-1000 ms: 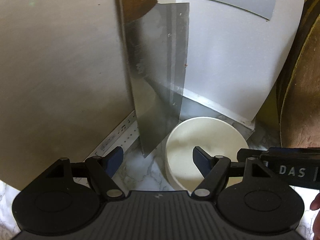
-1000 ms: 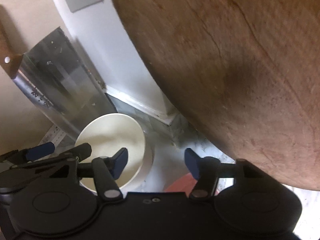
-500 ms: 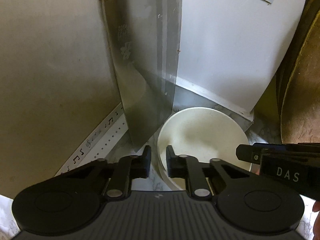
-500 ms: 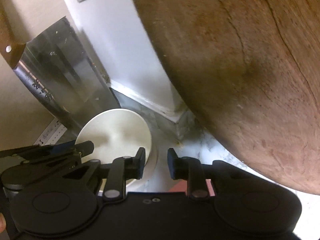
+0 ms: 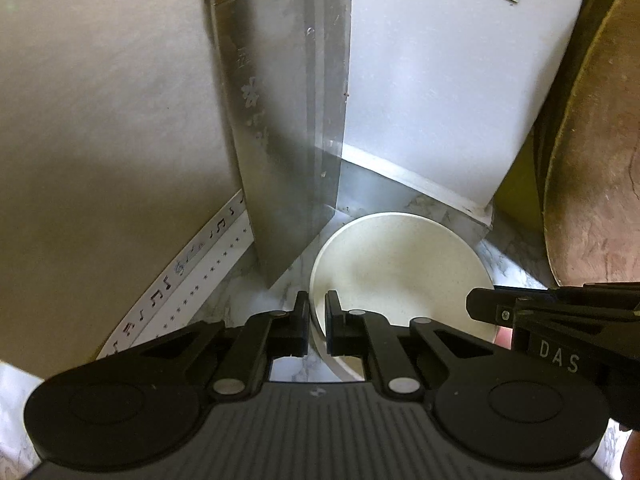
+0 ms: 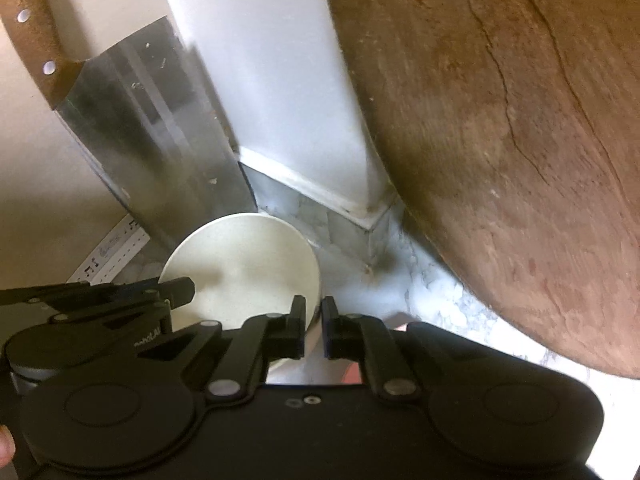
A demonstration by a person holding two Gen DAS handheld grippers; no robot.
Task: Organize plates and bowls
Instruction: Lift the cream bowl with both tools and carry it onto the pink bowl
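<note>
A cream bowl [image 5: 400, 264] [image 6: 240, 264] stands on the marble counter [image 6: 432, 292] in a wall corner. My left gripper [image 5: 317, 320] has the bowl's left rim between its pads, jaws closing tight on it. On the opposite side, my right gripper [image 6: 314, 320] pinches the right rim the same way. Each gripper shows at the edge of the other's view: the right one's fingers [image 5: 480, 304] over the bowl's right side, the left one's fingers [image 6: 176, 292] over its left side.
A steel cleaver [image 5: 288, 120] with a wooden handle leans upright against the wall just behind the bowl's left. A big round wooden chopping board [image 6: 500, 140] leans close on the right. A white strip with music notes [image 5: 188, 264] runs along the left wall's foot.
Both grippers went from wide open to shut, each closing onto its side of the bowl's rim. The bowl has stayed in place.
</note>
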